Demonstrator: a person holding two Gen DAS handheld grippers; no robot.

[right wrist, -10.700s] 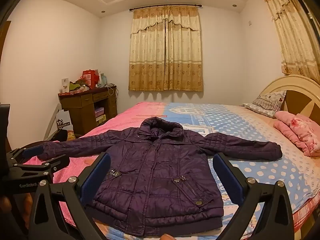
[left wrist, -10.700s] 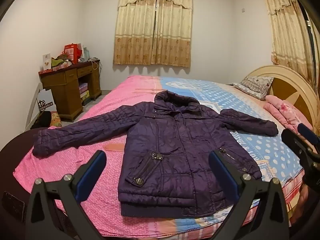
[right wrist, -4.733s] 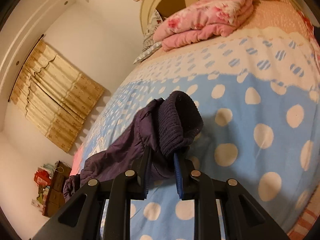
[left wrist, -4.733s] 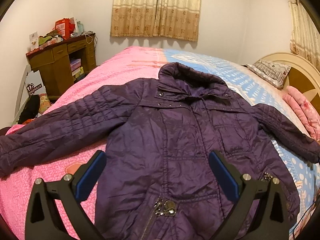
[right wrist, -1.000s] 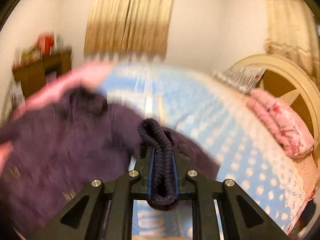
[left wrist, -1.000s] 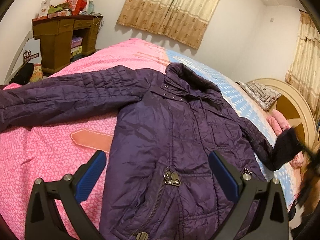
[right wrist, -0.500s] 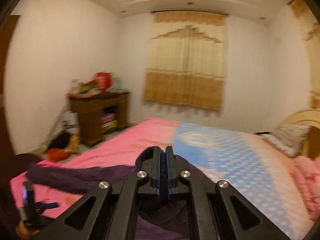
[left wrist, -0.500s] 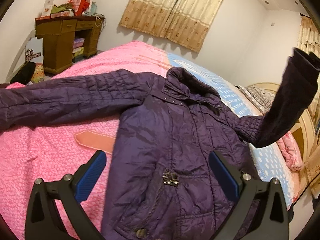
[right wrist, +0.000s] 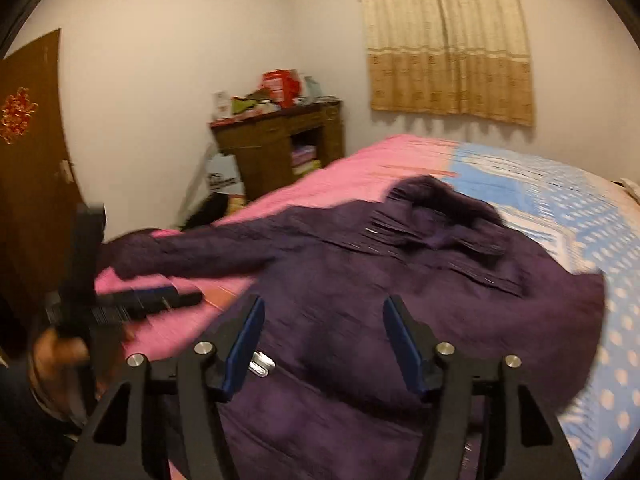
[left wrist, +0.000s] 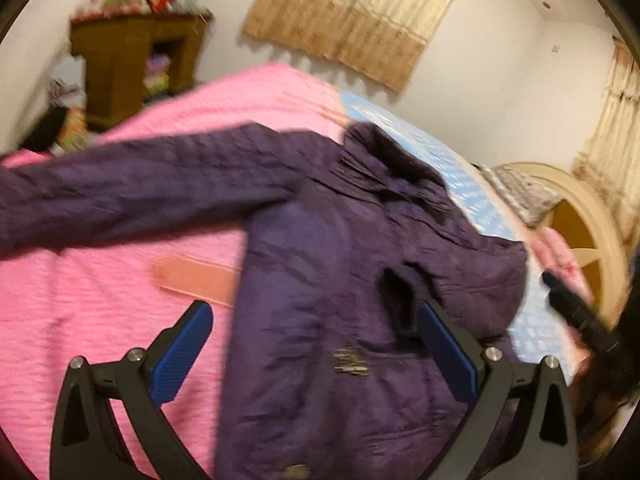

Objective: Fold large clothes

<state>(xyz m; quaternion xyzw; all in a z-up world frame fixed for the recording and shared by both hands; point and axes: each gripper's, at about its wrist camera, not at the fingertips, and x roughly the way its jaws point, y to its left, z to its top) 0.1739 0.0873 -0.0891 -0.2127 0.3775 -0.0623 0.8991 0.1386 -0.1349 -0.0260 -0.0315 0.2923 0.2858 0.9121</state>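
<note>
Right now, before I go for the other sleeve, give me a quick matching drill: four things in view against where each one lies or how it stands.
Things:
1. folded sleeve
2. outstretched sleeve
3. right claw
4. wooden desk

States:
A. open, holding nothing
B. lying across the jacket's chest
C. against the wall, cluttered on top
D. stretched over the pink bedding

Pairs: 1-B, 2-D, 3-A, 4-C

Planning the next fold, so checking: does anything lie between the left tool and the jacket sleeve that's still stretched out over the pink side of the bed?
Nothing visible. The left tool is open above the jacket, and only bare bedspread lies toward the outstretched sleeve.
</note>
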